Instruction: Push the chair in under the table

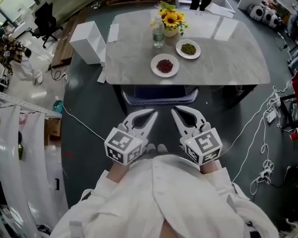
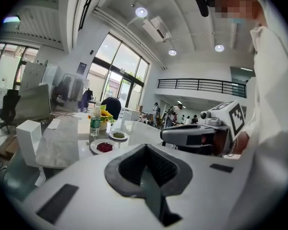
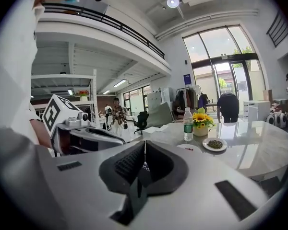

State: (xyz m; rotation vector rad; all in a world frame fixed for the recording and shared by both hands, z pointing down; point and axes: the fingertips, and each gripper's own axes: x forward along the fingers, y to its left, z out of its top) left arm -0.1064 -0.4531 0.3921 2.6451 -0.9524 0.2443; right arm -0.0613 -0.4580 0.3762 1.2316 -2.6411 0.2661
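The chair (image 1: 159,97), dark blue with a grey rim, sits mostly beneath the near edge of the grey marble table (image 1: 228,63); only its back shows. Both grippers hover side by side in front of me, a short way back from the chair and touching nothing. My left gripper (image 1: 152,114) is shut and empty, its jaws (image 2: 145,150) closed on each other. My right gripper (image 1: 174,111) is likewise shut with nothing in it (image 3: 144,147). Neither gripper view shows the chair; each shows the tabletop (image 2: 62,143) (image 3: 264,147) and the other gripper.
On the table stand a water bottle (image 1: 158,33), a pot of sunflowers (image 1: 171,21), a plate of red bits (image 1: 165,65) and a plate of green bits (image 1: 188,48). A white box (image 1: 89,41) stands at the table's left. Cables (image 1: 265,123) trail over the floor at right.
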